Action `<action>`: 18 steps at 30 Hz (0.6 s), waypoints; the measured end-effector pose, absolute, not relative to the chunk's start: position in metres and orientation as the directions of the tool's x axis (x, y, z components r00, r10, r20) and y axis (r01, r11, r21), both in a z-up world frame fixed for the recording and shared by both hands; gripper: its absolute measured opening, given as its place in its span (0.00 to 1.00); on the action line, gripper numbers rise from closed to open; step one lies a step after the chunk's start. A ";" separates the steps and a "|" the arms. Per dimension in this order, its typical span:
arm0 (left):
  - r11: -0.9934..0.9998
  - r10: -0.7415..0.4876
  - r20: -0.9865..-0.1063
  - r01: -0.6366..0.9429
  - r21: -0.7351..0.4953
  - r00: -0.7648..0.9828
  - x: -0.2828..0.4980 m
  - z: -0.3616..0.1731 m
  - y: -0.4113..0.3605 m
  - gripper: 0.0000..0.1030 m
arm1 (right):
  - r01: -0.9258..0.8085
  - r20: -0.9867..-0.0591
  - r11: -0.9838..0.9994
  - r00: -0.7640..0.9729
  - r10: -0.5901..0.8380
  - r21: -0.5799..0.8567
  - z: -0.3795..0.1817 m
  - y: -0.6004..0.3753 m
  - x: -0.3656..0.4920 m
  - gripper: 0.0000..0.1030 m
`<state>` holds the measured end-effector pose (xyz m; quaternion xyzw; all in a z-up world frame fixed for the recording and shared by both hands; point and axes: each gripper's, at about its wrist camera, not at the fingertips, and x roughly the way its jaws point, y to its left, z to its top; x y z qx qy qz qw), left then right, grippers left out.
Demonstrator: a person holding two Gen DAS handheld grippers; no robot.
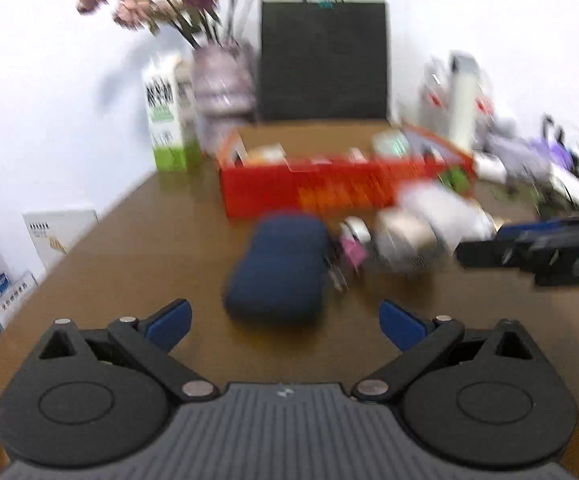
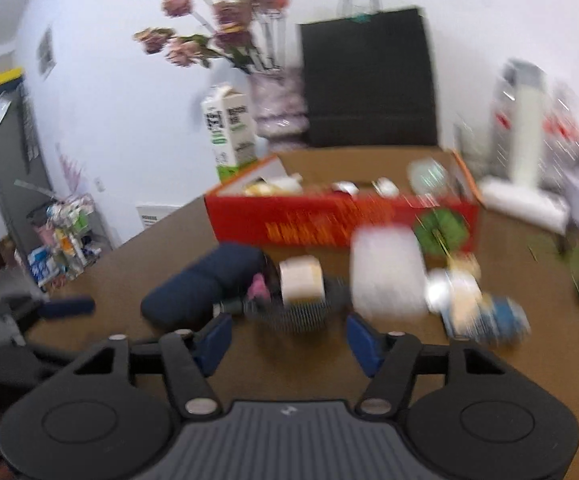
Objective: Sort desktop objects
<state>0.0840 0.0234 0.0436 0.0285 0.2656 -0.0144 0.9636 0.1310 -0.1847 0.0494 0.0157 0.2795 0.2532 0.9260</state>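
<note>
both views are blurring with motion. in the left wrist view, the left gripper [image 1: 285, 322] is filling the lower frame, its blue fingers [image 1: 169, 322] standing spread wide with nothing between them. the navy pouch [image 1: 279, 270] is lying on the brown table [image 1: 129, 260] at centre frame, just beyond the fingertips and apart from them. to its right a tape roll [image 1: 355, 230] and a pink item [image 1: 353, 252] are sitting close beside it (the pink item cannot be identified). the red box [image 1: 329, 194] is standing open behind them in mid frame, holding assorted small items. the right gripper [image 1: 537, 248] is entering from the right edge.

in the right wrist view, the right gripper [image 2: 289, 338] is occupying the lower frame, fingers likewise spread and holding nothing. a dark brush [image 2: 301, 308] is lying just ahead of the gap, with the tape roll [image 2: 301, 280] behind it and the pouch [image 2: 205, 284] at centre left. a white block [image 2: 387, 270] is sitting right of centre, before the box [image 2: 329, 222]. a carton [image 2: 231, 128], flowers [image 2: 217, 24] and a black bag [image 2: 369, 76] are standing along the upper frame.
</note>
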 end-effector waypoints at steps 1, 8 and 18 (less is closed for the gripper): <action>0.999 -0.017 -0.510 0.039 0.032 0.860 0.097 0.049 0.029 0.99 | -0.473 -0.507 0.866 0.713 0.485 0.163 0.052 -0.179 0.144 0.46; 0.998 -0.062 -0.581 0.059 -0.023 0.812 0.162 0.045 0.042 0.86 | -0.482 -0.575 0.873 0.696 0.430 0.069 0.043 -0.143 0.199 0.32; 0.998 -0.050 -0.650 0.070 0.004 0.759 0.199 0.008 0.030 0.82 | -0.485 -0.617 0.871 0.663 0.423 0.076 0.019 -0.139 0.210 0.30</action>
